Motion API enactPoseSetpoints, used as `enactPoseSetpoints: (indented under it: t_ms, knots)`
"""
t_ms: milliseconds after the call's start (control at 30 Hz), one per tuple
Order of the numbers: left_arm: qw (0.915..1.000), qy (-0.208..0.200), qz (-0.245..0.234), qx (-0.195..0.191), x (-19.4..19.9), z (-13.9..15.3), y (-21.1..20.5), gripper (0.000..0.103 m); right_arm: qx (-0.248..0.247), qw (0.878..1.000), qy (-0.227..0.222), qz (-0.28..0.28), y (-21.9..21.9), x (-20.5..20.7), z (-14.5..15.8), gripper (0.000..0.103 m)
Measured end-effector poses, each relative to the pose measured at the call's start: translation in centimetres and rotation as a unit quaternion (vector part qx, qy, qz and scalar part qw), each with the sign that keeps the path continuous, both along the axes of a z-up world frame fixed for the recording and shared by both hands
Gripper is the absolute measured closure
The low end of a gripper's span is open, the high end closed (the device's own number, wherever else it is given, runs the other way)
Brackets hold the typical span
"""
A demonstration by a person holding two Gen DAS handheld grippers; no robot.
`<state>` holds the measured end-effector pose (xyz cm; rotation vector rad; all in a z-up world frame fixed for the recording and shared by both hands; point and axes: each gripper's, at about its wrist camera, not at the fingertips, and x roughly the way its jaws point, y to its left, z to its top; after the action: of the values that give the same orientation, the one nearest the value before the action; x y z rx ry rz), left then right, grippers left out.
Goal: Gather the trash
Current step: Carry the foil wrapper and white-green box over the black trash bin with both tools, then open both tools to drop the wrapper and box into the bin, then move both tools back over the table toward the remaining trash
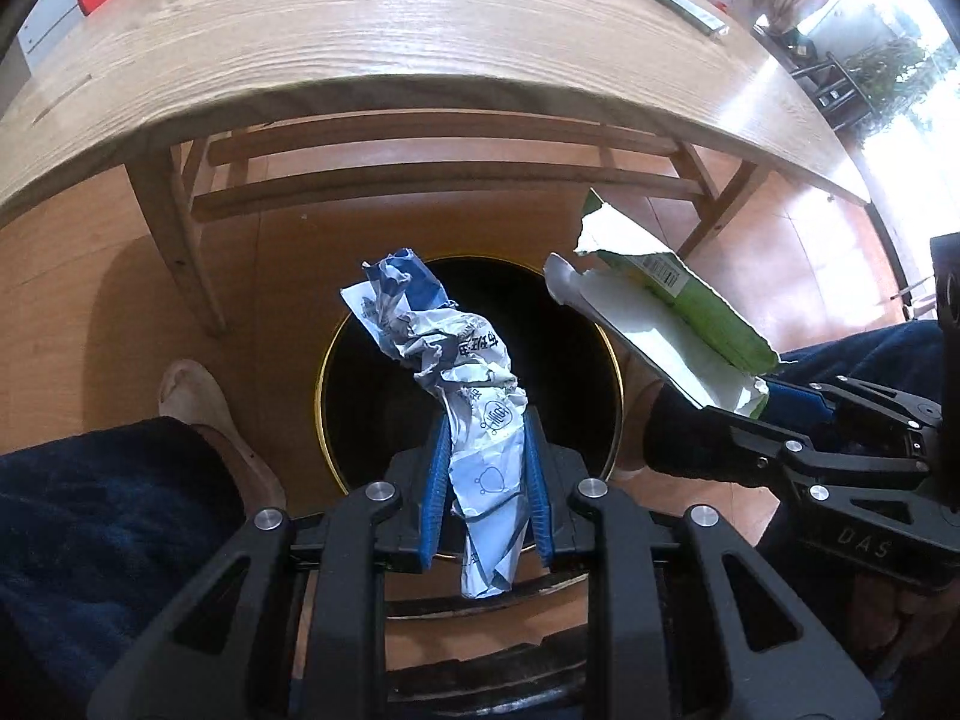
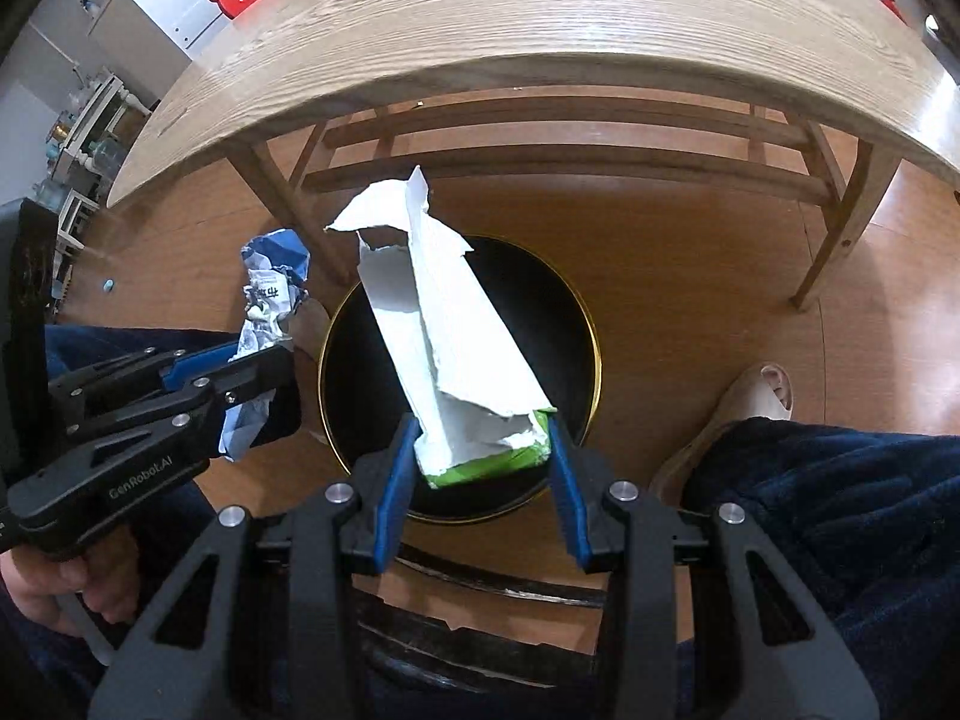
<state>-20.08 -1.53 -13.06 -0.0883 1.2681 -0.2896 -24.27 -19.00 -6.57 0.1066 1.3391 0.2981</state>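
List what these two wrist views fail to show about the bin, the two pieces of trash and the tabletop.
- Bin interior: uniformly black in both views; contents unreadable.
- Crumpled blue wrapper: print too creased to read; the left gripper covers its sides.
- Torn green carton: label faces away in the right wrist view, held in the right gripper.
- Table: far items cut off by the top edge.

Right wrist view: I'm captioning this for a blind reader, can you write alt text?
The right gripper holds a torn green-and-white carton above a round black bin on the floor. At left, the left gripper holds a crumpled blue-and-white wrapper; a wooden table stands beyond.
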Motion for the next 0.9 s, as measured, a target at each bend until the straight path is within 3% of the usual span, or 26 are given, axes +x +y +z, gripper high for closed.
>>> enactPoseSetpoints:
  t_ms: [367, 433, 467, 500, 900]
  knots:
    - [1.0, -0.005, -0.001, 0.007, 0.13, 0.42, -0.11, 0.078, 0.002, 1.0, -0.004, 0.002, -0.11, 0.38, -0.2, 0.059]
    - [0.9999, -0.005, -0.001, 0.011, 0.21, 0.41, -0.12, 0.068, 0.003, 1.0, -0.006, 0.001, -0.22, 0.47, -0.05, 0.049]
    - [0.9999, -0.008, 0.0, 0.012, 0.25, 0.44, -0.08, 0.056, 0.003, 1.0, -0.01, 0.0, -0.26, 0.48, 0.09, 0.037]
    - [0.9999, -0.01, 0.002, 0.013, 0.23, 0.46, -0.07, 0.045, 0.003, 1.0, -0.013, -0.001, -0.22, 0.47, 0.22, 0.033]
    - [0.9998, -0.015, 0.014, 0.006, 0.38, 0.88, 0.43, 0.039, 0.005, 1.0, -0.015, -0.007, -0.52, 0.8, 0.26, 0.031]
